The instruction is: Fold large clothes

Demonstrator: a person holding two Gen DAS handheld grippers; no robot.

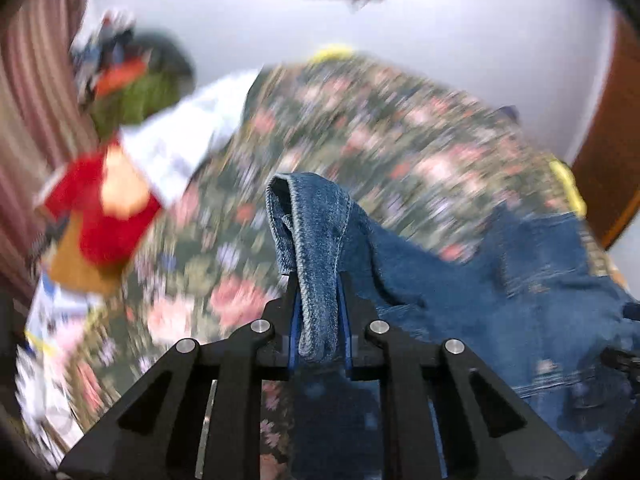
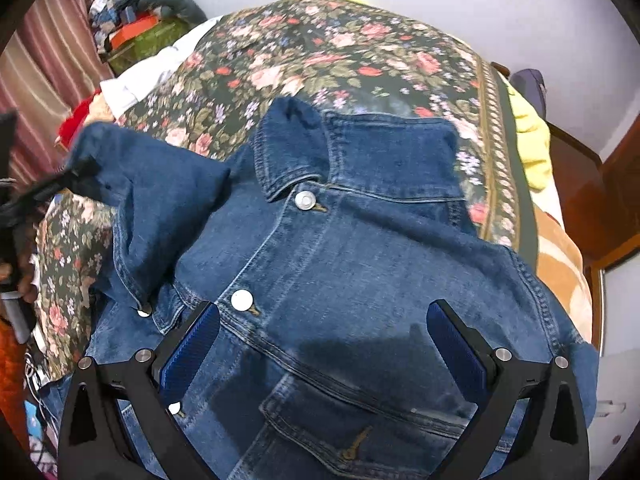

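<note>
A blue denim jacket (image 2: 360,264) lies front up on the floral bedspread (image 2: 320,52), collar toward the far side, with silver snap buttons down the front. My left gripper (image 1: 318,280) is shut on the sleeve cuff (image 1: 308,232) and holds it up off the bed; the rest of the jacket (image 1: 520,292) trails to the right. That gripper and the lifted sleeve (image 2: 132,176) also show at the left of the right wrist view. My right gripper (image 2: 324,320) is open and empty, just above the jacket's chest.
A white cloth (image 2: 136,80) and red fabric (image 1: 104,216) lie at the bed's left edge by a striped curtain (image 2: 36,64). A cluttered green box (image 2: 144,36) stands beyond. A yellow cloth (image 2: 532,140) and wooden furniture (image 2: 592,192) are on the right.
</note>
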